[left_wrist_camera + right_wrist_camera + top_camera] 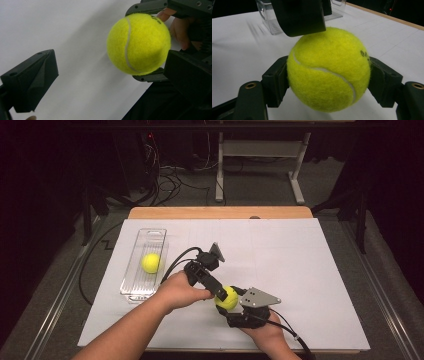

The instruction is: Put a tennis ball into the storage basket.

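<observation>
Right gripper [328, 82] jaws clamp tennis ball [328, 68]; left gripper [110, 75] jaws gape beside it.

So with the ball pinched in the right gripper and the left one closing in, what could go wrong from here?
1. Handover slip: the right gripper clamps the tennis ball while the left gripper stands open, one of its fingers at the ball's side. An early release could drop it.
2. The raised ball could roll off the white table.
3. The tray already holds a second ball; a careless placement may knock it.
</observation>
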{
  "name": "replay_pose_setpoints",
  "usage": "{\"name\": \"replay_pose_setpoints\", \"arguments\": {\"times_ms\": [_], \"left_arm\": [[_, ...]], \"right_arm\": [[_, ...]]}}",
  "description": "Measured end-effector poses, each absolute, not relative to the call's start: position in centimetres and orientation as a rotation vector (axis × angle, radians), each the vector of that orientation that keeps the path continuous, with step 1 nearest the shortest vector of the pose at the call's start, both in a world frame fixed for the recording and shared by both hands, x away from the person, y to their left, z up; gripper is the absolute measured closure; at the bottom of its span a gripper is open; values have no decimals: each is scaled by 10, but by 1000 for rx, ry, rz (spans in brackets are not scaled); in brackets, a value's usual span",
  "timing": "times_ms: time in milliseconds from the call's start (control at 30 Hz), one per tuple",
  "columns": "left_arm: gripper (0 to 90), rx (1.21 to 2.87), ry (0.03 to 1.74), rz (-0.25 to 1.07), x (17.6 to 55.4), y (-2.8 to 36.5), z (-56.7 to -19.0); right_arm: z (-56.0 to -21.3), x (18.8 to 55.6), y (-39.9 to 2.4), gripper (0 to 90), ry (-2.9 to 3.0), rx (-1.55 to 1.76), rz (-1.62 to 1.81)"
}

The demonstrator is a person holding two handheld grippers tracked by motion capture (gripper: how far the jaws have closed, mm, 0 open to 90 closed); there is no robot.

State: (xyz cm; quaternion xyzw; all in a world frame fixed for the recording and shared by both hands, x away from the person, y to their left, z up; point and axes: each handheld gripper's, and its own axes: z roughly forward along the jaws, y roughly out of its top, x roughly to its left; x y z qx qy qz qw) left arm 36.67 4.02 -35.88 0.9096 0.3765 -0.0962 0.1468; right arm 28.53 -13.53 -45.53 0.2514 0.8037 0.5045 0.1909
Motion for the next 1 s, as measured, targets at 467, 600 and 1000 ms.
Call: {"name": "replay_pose_setpoints", "arguments": {"times_ms": [467, 600, 1000], "left_arm": [[6, 2636, 1053, -293, 365, 22, -363], [7, 2648, 1047, -301, 366, 17, -366], [7, 2650, 1048, -324, 368, 8, -378]], "right_arm": [[-454, 285, -135, 273, 2257, 705, 1427], [-454, 285, -136, 273, 2252, 709, 1431], [-452, 284, -137, 273, 2242, 712, 1439]]}}
